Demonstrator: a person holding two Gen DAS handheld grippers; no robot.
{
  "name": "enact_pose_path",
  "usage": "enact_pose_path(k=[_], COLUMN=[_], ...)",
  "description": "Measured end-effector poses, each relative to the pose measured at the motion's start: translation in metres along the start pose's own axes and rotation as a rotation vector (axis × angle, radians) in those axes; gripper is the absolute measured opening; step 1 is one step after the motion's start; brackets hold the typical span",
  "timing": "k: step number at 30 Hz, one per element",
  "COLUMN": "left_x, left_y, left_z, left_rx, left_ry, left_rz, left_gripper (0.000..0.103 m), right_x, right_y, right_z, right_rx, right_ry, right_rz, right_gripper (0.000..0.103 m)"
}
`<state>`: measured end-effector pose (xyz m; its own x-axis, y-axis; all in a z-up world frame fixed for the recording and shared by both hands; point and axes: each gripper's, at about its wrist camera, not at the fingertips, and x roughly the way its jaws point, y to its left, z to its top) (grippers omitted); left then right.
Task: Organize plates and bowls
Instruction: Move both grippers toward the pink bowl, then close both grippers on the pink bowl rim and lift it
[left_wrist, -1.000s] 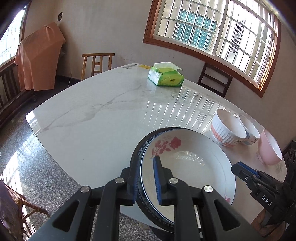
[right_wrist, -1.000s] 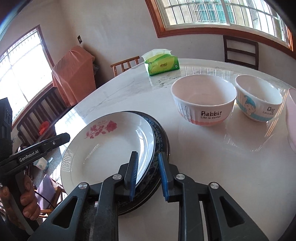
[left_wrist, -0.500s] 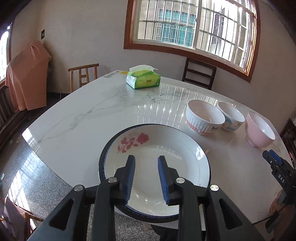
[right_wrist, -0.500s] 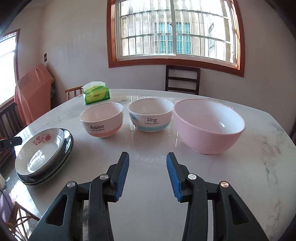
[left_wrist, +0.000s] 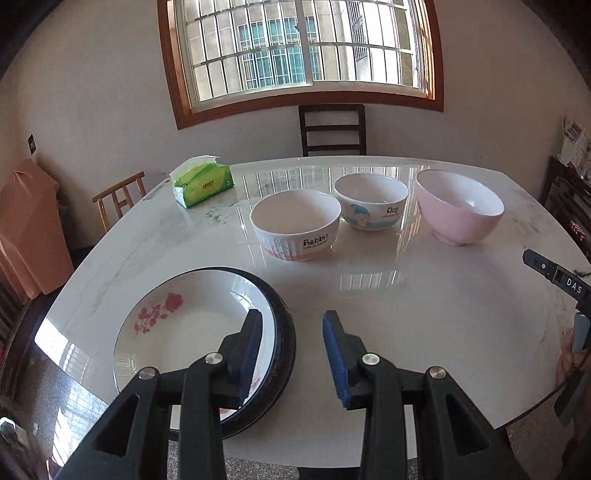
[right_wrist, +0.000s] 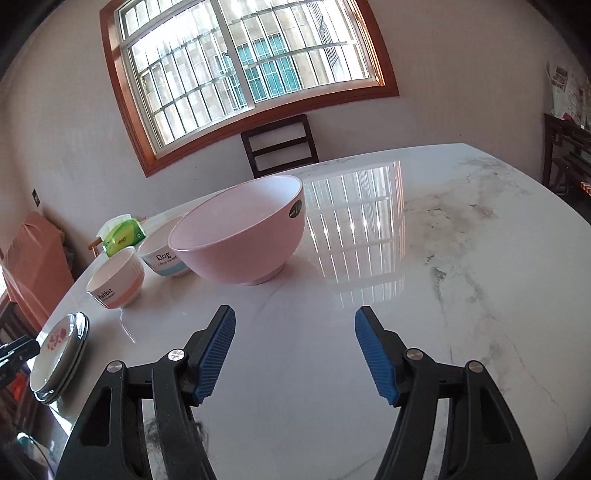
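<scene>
Bowls stand in a row across the marble table (right_wrist: 461, 258); the pink bowl (right_wrist: 240, 240) sits ahead and left of the right gripper (right_wrist: 295, 350), nearer than the left gripper (left_wrist: 291, 354), both wide open, empty, beside stacked plates (left_wrist: 192, 332)

Bowls: three — a white ceramic "Rabbit" bowl (left_wrist: 295, 225), a white-and-blue "Dog" bowl (left_wrist: 371, 206), a larger pink bowl (left_wrist: 460, 206).
Plates: two, stacked — a white rose-patterned plate (left_wrist: 184, 328) on a dark-rimmed plate (left_wrist: 286, 339).
Tissue packs: one green pack (left_wrist: 201, 181).
Chairs: two.
</scene>
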<state>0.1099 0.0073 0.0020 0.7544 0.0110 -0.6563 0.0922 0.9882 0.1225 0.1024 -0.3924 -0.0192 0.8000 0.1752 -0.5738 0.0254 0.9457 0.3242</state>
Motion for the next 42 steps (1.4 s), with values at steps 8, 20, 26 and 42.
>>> enact_pose_path(k=[8,20,26,42], left_x=[0.015,0.065,0.095,0.171], left_y=[-0.057,-0.087,-0.086,-0.1], left_z=[0.01,0.058,0.102,0.137], left_rx=[0.101,-0.152,-0.338,-0.523], left_ry=[0.016,0.188,0.201,0.34], left_rz=[-0.027,-0.484,-0.618,-0.633], left_gripper=[0.041,0.041,0.041,0.043], right_x=[-0.006,-0.01,-0.008,0.007], right_y=[-0.016,-0.005,-0.016,-0.036], right_z=[0.0,-0.002,0.0,0.047], right_rx=[0.091,0.019,0.072,0.119], right_ry=[-0.024,-0.042,-0.025,0.062], right_rz=[0.108,0.143,0.184,0.198], right_gripper=[0.073,0.077,0.079,0.072])
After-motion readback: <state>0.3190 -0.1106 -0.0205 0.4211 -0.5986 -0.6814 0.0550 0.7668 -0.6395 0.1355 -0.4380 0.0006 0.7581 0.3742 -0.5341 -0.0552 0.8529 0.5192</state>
